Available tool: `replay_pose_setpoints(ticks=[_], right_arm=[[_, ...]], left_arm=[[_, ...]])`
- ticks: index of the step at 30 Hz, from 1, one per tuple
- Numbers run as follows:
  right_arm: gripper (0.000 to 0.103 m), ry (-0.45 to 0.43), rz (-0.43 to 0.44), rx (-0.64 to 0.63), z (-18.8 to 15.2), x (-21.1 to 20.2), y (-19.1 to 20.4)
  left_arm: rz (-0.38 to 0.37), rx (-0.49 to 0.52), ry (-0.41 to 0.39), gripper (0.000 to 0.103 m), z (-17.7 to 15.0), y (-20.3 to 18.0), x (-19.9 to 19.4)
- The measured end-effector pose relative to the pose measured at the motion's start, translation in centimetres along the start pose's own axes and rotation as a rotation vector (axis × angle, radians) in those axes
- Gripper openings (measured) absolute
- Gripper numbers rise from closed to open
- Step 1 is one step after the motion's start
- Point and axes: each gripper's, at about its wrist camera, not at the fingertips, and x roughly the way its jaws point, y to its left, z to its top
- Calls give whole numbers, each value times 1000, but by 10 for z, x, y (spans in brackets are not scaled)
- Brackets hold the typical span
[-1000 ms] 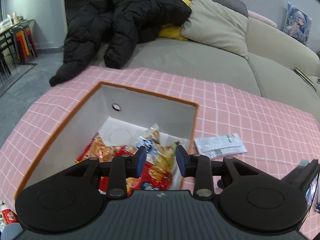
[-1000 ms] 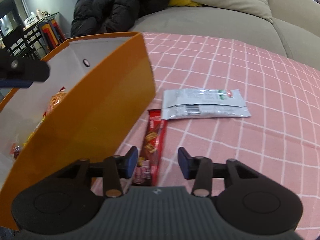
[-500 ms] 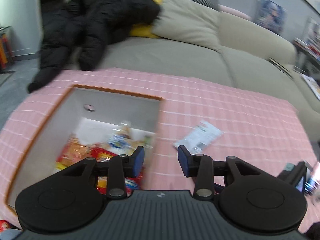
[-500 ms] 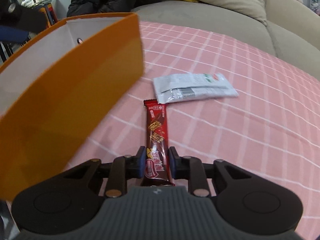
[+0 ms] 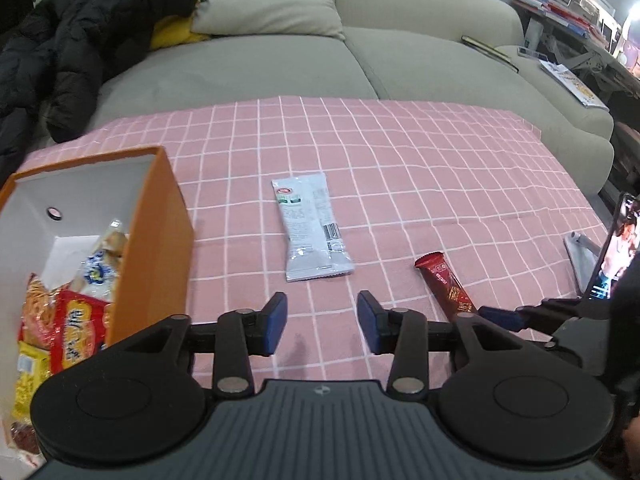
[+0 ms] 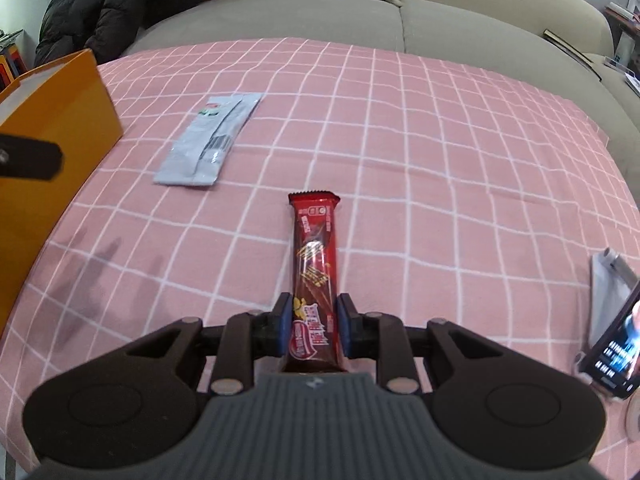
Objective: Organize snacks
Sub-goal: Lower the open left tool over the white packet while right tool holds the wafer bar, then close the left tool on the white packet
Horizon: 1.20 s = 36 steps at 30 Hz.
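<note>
The right gripper (image 6: 313, 322) has its jaws clamped on a red chocolate bar (image 6: 315, 264) above the pink-checked worktop (image 6: 440, 152). The left gripper (image 5: 322, 322) hangs with jaws opening and nothing between them — just short of a pale grey snack packet (image 5: 310, 226) lying flat, beside the orange box (image 5: 156, 240) of snacks.

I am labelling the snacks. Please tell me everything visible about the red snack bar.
The red snack bar is long and narrow, in a glossy red wrapper with crimped ends and printed wafer pictures. The right gripper pinches its near end between blue pads; the far end points away over the pink checked tablecloth.
</note>
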Motion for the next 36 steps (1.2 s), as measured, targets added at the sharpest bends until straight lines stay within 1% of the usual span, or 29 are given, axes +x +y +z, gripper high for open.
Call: replay_pose_setpoints(ticks=[1,2,3,7,9,11,13,14,15,19,23,27,29,30,34,35,36], right_arm=[[30,-4,12,4,2,0,-2],[38,-23,25,12,5,1,-2],[39,-29,26,11,8,1,-1],[41,-35,31,2,22,10,0],[41,-33,30,-2,29,16,2],[41,-22,25,-9,35,22,5],[35,-10,3,-12,39,28,8],[24,-4,-15,-15,40,31,9],[20,2,-28,-18,41,36,10],[20,-9,-36,-9,50,47,8],[20,-21,-43,3,65,58,2],[20,-23,-39,17,78,67,-4],[20,-26,-36,15,80,69,-4],[21,-26,-36,11,79,70,-4],[22,-30,-24,8,76,68,-4],[25,-29,-22,8,75,68,-4],[28,-29,-22,8,72,66,-4]], left_arm=[[3,-6,3,60,1,0,4],[5,-15,3,64,3,0,8],[7,-18,4,68,5,1,12],[5,-14,7,73,16,4,30],[1,-19,0,76,23,6,41],[-1,-34,-14,78,32,10,54],[1,-54,-26,78,39,13,67],[3,-64,-28,78,41,14,74],[5,-72,-23,78,45,16,82],[2,-108,-3,78,53,22,104],[-9,-95,20,82,59,18,121],[0,-98,50,82,62,11,140],[20,-97,69,82,63,9,149],[31,-94,69,83,62,8,151],[64,-33,57,83,63,0,155],[66,-24,54,77,63,-1,156],[71,-15,51,68,63,-2,155]])
